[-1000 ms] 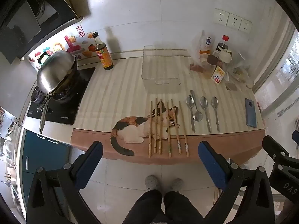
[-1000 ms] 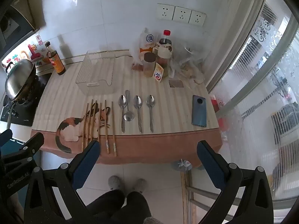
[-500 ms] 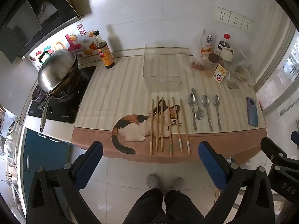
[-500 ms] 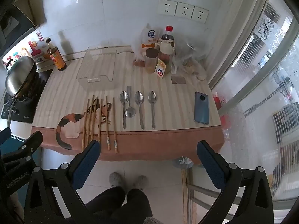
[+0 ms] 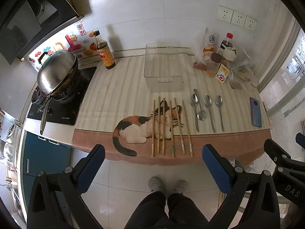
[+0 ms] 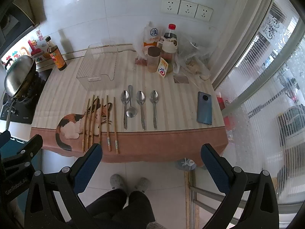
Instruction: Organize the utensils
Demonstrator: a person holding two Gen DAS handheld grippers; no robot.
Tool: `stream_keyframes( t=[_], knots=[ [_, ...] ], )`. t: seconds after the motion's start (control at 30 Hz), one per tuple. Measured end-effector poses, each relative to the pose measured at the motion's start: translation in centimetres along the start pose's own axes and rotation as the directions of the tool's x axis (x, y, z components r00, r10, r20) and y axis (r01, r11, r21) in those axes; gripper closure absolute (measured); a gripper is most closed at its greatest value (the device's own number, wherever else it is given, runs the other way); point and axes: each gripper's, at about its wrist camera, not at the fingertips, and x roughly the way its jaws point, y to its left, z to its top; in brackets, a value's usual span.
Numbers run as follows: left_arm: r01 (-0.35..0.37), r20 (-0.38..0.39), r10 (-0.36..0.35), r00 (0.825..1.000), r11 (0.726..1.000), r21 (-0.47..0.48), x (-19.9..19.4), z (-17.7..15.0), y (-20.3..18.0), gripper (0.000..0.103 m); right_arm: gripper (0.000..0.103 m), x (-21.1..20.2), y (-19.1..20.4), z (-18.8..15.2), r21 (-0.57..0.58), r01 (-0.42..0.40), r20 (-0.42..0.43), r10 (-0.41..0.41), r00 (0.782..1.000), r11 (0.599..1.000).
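Observation:
Several wooden chopsticks (image 5: 171, 127) lie side by side on the cat-print tablecloth (image 5: 118, 95), with several metal spoons (image 5: 208, 112) to their right. A clear plastic bin (image 5: 163, 68) stands empty behind them. The chopsticks (image 6: 100, 120), spoons (image 6: 141, 110) and bin (image 6: 99, 66) also show in the right wrist view. My left gripper (image 5: 152, 166) is open and empty, held above the floor in front of the counter edge. My right gripper (image 6: 151, 164) is likewise open and empty, before the counter.
A wok (image 5: 57, 72) sits on the stove at left, with a sauce bottle (image 5: 104, 53) beside it. Bottles, jars and bags (image 5: 219, 61) crowd the back right. A blue phone (image 5: 256, 112) lies at the right edge. The person's legs and slippers (image 5: 165, 185) are below.
Both grippers have moved slightly closer to the counter and lower; the table contents appear a bit larger. Nothing on the table has moved.

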Motion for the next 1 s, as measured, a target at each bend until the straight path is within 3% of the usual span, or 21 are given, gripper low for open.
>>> stream_keyframes(
  t=[1.0],
  knots=[
    [0.004, -0.001, -0.004, 1.000, 1.000, -0.007, -0.53, 0.56, -0.57, 0.000, 0.000, -0.14, -0.05, -0.10, 0.001, 0.002, -0.001, -0.002, 1.000, 1.000]
  ],
)
